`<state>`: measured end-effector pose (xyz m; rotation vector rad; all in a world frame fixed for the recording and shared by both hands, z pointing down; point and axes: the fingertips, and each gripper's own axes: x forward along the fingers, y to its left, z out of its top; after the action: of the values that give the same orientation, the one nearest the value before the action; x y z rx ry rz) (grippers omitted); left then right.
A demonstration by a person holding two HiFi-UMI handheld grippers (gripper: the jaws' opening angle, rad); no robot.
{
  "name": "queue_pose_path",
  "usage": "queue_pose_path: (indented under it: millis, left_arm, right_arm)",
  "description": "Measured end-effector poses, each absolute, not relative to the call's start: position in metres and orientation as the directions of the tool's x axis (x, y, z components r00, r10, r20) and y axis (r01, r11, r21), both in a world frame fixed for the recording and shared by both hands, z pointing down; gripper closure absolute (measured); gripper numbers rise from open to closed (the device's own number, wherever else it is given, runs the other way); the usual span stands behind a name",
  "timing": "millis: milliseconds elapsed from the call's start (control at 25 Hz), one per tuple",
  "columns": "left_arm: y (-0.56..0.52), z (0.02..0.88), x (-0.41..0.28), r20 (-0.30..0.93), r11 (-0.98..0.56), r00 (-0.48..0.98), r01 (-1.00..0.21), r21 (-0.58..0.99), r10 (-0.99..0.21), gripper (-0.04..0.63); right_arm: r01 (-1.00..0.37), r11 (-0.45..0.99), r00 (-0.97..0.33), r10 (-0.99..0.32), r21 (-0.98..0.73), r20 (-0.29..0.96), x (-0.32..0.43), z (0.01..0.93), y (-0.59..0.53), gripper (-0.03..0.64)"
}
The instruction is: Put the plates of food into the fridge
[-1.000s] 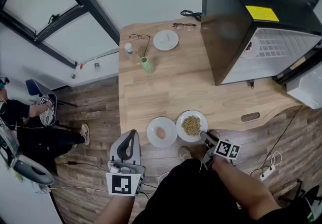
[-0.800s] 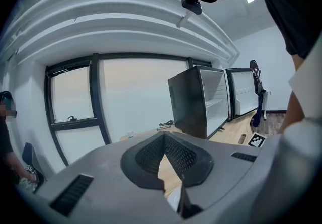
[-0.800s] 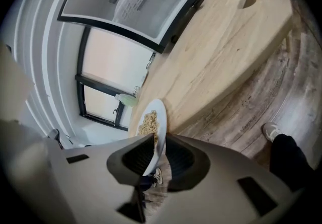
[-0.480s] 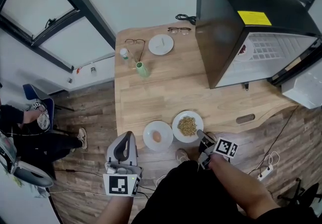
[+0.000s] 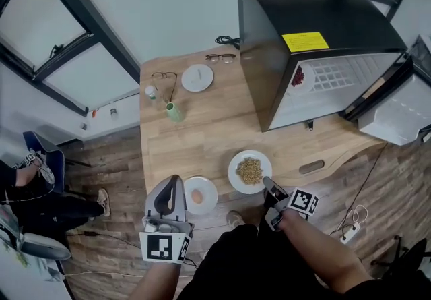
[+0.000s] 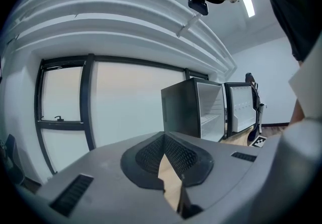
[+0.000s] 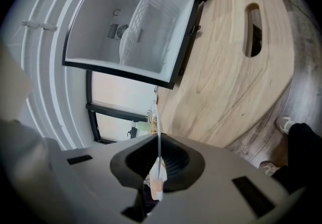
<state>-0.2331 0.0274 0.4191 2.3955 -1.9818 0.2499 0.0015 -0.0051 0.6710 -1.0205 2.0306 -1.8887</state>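
**Wooden tabletop: one plate clamped, one lying free**

On the pale wooden tabletop (image 5: 202,137) we see two plates of food along the front edge. The plate of grains (image 5: 234,172) is right of the middle of that edge. Our right gripper (image 5: 267,184) has its jaws closed on the plate's near rim. In the right gripper view the white rim runs edge-on between the two pads. Whether the plate rests on the wood or hangs just above it we cannot tell.

The plate with an egg (image 5: 210,187) lies towards the front left corner, apart from the plate of grains. Our left gripper (image 5: 172,181) stands just beside that plate's left rim. Its jaws are brought together at the tips with nothing between them, and in the left gripper view only a sliver of wood shows through the gap lower down.

The black fridge (image 5: 303,9) stands at the back right of the tabletop, its door (image 5: 397,113) swung open to the right. On its wire shelf we see a plate of red food (image 5: 298,78).

Near the back edge lie a small white plate (image 5: 197,78), glasses (image 5: 161,77) to its left and a second pair (image 5: 221,58) to its right. A green cup (image 5: 174,112) and a small bottle (image 5: 152,92) stand near the left edge.
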Motion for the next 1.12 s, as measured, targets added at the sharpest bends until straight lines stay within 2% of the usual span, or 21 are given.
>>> queue_pose_path:
  millis: [360,600,920,1120]
  left_arm:
    - [0.005,0.396,-0.202,0.069,-0.202,0.198,-0.978,-0.057,-0.978,0.592]
    - [-0.017,0.398,-0.165,0.051,-0.235,0.233,-0.971,-0.037,-0.971,0.592]
    - [-0.05,0.375,-0.126,0.006,-0.258,0.258,-0.964,-0.067,-0.966,0.592]
    - [-0.065,0.377,-0.094,0.027,-0.29,0.288,-0.952,-0.1,-0.957,0.592]
  right_arm:
    - [-0.408,-0.042,-0.687,-0.644,-0.912,0.337,0.062,0.637,-0.03,0.584]
    - [-0.357,0.009,-0.66,-0.71,-0.934,0.245,0.113,0.595,-0.054,0.584]
    - [-0.372,0.013,-0.586,-0.779,-0.928,0.223,0.182,0.564,-0.086,0.584]
    - [-0.363,0.01,-0.551,-0.809,-0.932,0.206,0.213,0.544,-0.11,0.584]
